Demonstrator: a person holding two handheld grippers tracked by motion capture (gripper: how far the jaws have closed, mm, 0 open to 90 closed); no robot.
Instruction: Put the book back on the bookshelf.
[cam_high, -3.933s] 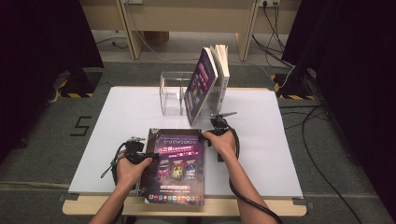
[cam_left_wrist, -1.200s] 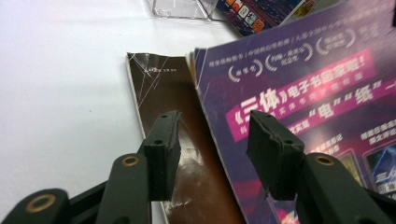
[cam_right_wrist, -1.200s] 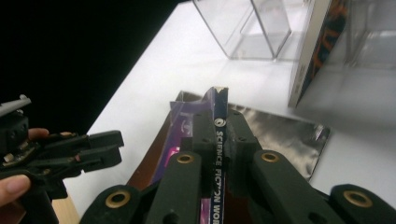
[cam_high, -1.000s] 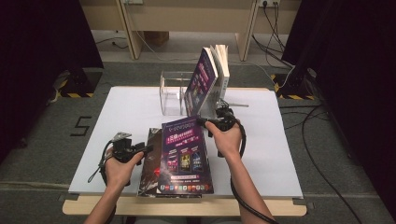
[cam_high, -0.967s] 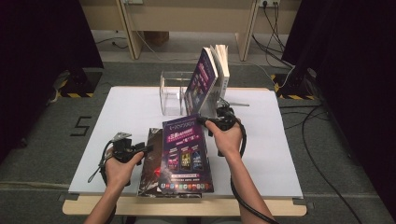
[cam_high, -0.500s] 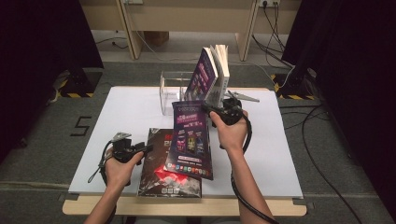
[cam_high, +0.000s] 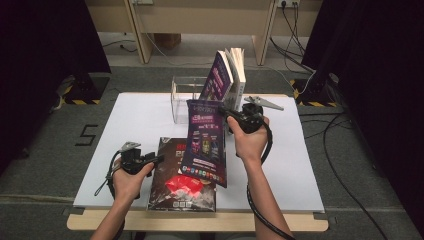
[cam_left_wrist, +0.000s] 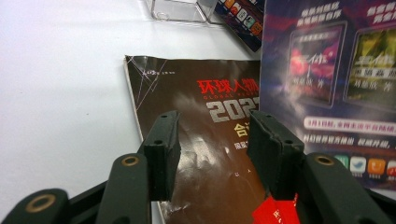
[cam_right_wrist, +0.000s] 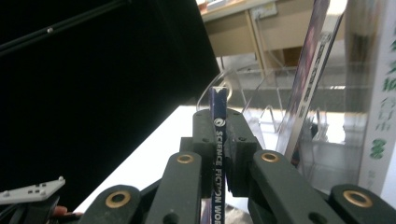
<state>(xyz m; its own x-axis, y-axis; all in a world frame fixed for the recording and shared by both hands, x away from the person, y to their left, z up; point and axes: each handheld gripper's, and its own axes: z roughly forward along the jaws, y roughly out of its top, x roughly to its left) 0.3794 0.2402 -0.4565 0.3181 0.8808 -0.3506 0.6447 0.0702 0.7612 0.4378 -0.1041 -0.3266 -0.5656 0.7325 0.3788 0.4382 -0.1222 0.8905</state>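
Note:
My right gripper (cam_high: 239, 116) is shut on the spine edge of a purple magazine (cam_high: 205, 142) and holds it tilted up above the table. In the right gripper view the jaws pinch that thin spine (cam_right_wrist: 218, 135). Under it a dark brown magazine (cam_high: 180, 180) with red print lies flat near the table's front edge. My left gripper (cam_high: 151, 160) stands open at that magazine's left edge. In the left gripper view its jaws are apart over the dark cover (cam_left_wrist: 201, 140), with nothing between them, and the purple magazine (cam_left_wrist: 327, 70) hangs at the right.
A clear acrylic rack (cam_high: 184, 95) stands at the back middle of the white table (cam_high: 130, 120). A purple book (cam_high: 219, 77) and a white book (cam_high: 239, 67) lean in it. Dark curtains flank the table, and cables lie on the floor at the right.
My right gripper has lifted the purple magazine off the dark one and tipped it up, moving back toward the rack. The left gripper, earlier at the magazine's edge, has stayed put for the last second.

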